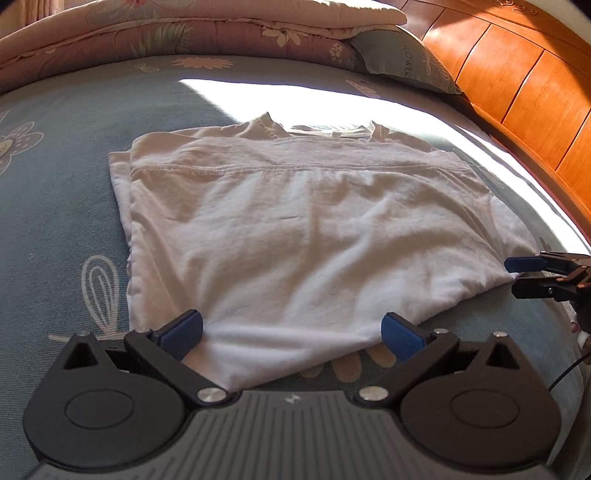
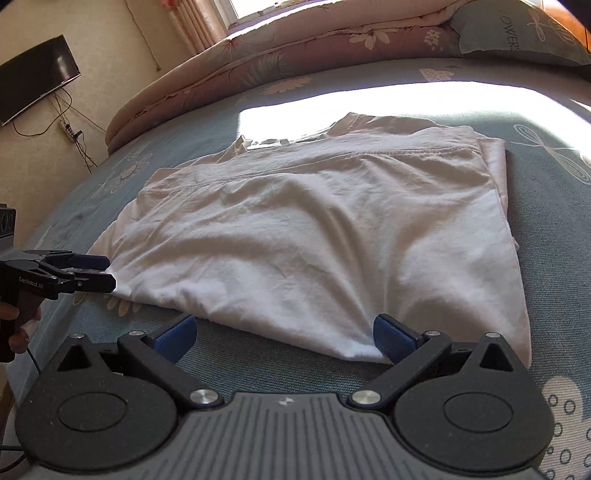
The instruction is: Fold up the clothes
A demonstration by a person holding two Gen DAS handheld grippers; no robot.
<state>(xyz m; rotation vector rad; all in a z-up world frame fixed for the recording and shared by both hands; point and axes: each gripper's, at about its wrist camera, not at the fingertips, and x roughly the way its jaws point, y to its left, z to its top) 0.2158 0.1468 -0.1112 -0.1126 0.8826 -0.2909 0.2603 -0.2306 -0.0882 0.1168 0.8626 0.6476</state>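
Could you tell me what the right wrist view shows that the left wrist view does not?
Only the right wrist view shows the wall television, its power strip and the window. Only the left wrist view shows the wooden headboard. Both share the white shirt on the blue bedspread, the folded quilt, the pillow, and both open grippers, left gripper and right gripper, at the shirt's near edge.
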